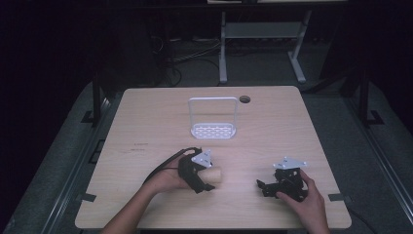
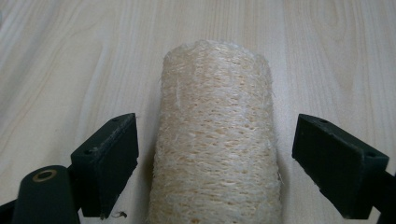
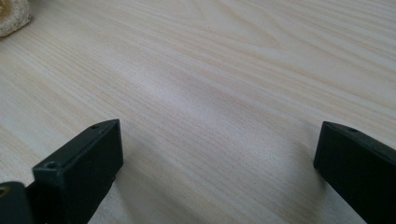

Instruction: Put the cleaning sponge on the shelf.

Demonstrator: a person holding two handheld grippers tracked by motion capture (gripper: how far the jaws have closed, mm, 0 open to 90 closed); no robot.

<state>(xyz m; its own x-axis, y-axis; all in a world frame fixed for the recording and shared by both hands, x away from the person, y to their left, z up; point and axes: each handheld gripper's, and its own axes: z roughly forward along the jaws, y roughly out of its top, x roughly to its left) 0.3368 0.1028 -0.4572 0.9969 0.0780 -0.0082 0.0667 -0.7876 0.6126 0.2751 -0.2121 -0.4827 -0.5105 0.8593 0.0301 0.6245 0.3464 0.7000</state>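
Fingers (image 2: 107, 161) of left gripper (image 2: 215, 170) spread wide around loofah roll (image 2: 217, 140), a gap on each side, no contact seen.

Loofah roll: pale, fibrous cylinder lying on its side on the table (image 1: 146, 122), near the front edge and left of centre; in the high view it sits just beside the left gripper (image 1: 197, 171), partly covered by it. Roll runs lengthwise between the two black fingers in the left gripper view, far end facing away. Right gripper (image 1: 280, 185) rests low over bare table wood, well apart from the roll; its fingers (image 3: 81, 163) stand wide with nothing between them. One end of the roll (image 3: 11, 16) shows at the top left corner of the right gripper view. White wire rack (image 1: 213, 119) stands upright farther back, near table centre.
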